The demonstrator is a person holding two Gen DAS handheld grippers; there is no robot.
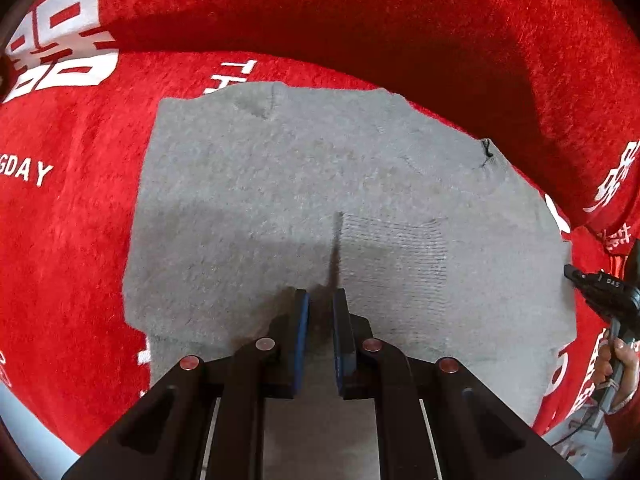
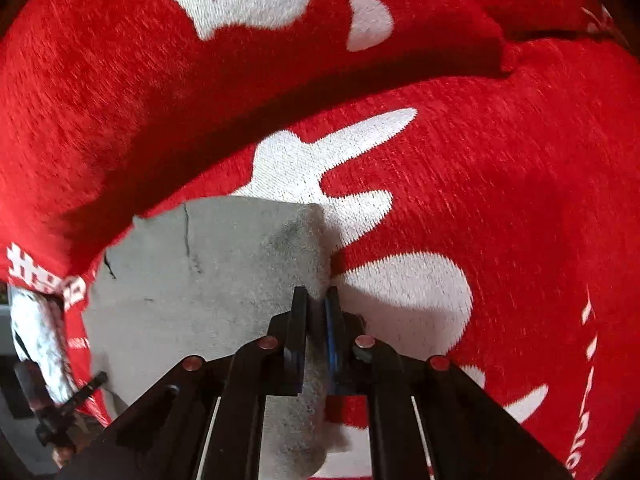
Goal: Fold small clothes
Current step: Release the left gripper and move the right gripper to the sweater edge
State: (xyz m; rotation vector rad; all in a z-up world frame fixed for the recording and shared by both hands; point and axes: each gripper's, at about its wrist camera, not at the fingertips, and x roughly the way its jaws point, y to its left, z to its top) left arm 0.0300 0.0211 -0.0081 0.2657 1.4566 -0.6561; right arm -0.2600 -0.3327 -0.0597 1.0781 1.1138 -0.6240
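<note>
A grey knit garment [image 1: 320,168] lies spread flat on a red plush cover [image 1: 60,260] with white lettering. My left gripper [image 1: 322,300] points down at the garment's near middle. Its blue pads stand close together, pinching a raised crease of the grey knit that runs up between them. In the right wrist view my right gripper [image 2: 316,296] is shut on the garment's [image 2: 200,280] right edge, and a thick grey fold passes between its fingers. The knit under both grippers is hidden.
The red cover rises into a cushioned back [image 1: 360,20] behind the garment and fills the space to the right [image 2: 520,200]. A person's hand [image 1: 616,360] holds the other gripper's handle at the garment's right side. Pale floor shows at the lower left corner [image 1: 24,420].
</note>
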